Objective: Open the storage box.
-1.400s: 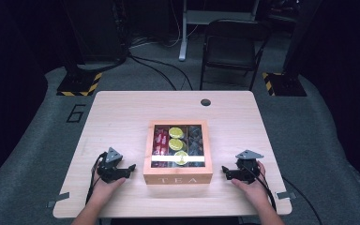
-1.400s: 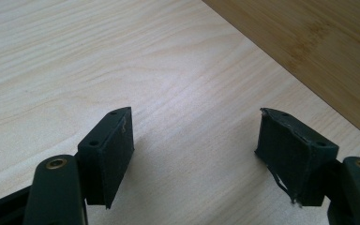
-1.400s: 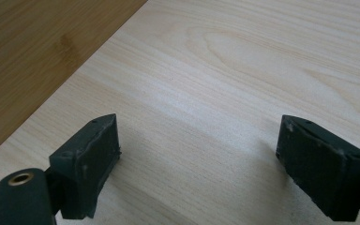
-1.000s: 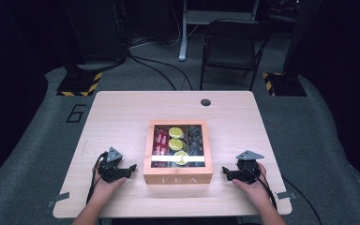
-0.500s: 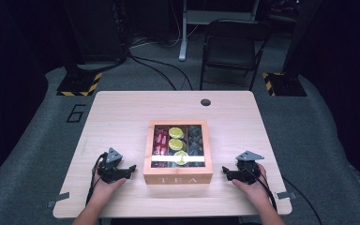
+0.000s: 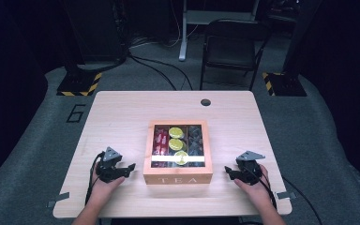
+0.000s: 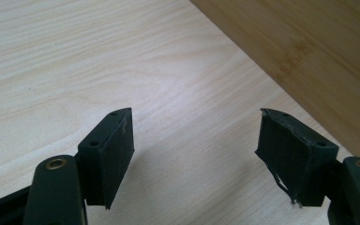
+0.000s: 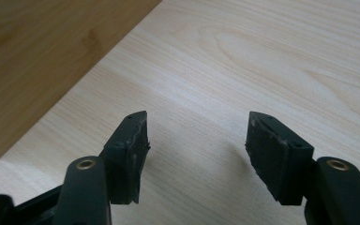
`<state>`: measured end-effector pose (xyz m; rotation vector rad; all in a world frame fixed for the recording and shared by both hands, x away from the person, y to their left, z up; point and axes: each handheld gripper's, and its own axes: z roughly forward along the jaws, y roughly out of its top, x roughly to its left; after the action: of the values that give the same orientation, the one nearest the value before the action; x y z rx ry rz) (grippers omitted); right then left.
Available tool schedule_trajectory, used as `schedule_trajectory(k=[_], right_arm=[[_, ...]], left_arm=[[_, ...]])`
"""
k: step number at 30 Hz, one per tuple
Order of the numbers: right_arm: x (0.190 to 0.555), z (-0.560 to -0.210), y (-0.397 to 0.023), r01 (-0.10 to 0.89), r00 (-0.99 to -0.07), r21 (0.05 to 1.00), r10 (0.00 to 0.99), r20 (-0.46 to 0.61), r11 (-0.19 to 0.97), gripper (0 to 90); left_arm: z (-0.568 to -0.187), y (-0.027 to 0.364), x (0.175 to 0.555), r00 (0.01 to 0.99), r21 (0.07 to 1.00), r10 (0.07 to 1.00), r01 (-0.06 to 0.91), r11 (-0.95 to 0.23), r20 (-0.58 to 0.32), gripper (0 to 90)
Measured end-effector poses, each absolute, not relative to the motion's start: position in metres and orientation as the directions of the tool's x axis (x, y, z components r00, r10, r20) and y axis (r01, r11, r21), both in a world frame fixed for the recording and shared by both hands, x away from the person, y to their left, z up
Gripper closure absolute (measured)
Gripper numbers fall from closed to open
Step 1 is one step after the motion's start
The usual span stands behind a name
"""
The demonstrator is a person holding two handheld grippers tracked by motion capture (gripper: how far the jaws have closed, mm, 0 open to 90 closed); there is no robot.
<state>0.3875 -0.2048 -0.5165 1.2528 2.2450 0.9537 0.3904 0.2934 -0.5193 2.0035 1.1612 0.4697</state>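
The wooden tea box (image 6: 178, 152) sits in the middle of the tabletop (image 6: 122, 112), nearer its front edge, with its windowed lid closed over rows of red, yellow and dark packets. The left gripper (image 6: 122, 171) rests on the tabletop just beside the box's left front corner, and the right gripper (image 6: 232, 173) rests just beside its right front corner; neither touches the box. In the left gripper view the jaws stand wide with bare wood between them, having just closed a little. In the right gripper view the jaws have just been closing to a narrower gap, also with nothing between them. The work seems to be at its very start: hands parked, box untouched. The next move likely calls for bringing a gripper to the front edge of the lid to lift it
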Motion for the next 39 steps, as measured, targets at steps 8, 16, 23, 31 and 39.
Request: schedule_trajectory(k=[8, 16, 23, 31, 39], right_arm=[[0.379, -0.507, -0.201, 0.555, -0.551, 0.746, 0.835, -0.001, 0.367, 40.3], [0.373, -0.493, -0.199, 0.522, -0.569, 0.785, 0.822, 0.027, 0.335, 42.5], [0.369, -0.488, -0.196, 0.501, -0.574, 0.801, 0.818, 0.023, 0.329, 42.6], [0.365, -0.483, -0.19, 0.492, -0.591, 0.796, 0.807, 0.008, 0.353, 42.9], [0.363, -0.474, -0.181, 0.485, -0.609, 0.79, 0.794, -0.003, 0.375, 42.9]], left_arm=[[-0.51, 0.291, 0.386, 0.522, 0.762, 0.848, 0.585, -0.278, -0.091, 32.4], [-0.5, 0.292, 0.378, 0.523, 0.778, 0.847, 0.571, -0.261, -0.1, 33.6], [-0.493, 0.288, 0.373, 0.538, 0.785, 0.838, 0.558, -0.27, -0.094, 34.4], [-0.489, 0.284, 0.371, 0.553, 0.785, 0.827, 0.555, -0.276, -0.1, 34.5], [-0.481, 0.283, 0.367, 0.557, 0.799, 0.827, 0.53, -0.283, -0.076, 37.3]])
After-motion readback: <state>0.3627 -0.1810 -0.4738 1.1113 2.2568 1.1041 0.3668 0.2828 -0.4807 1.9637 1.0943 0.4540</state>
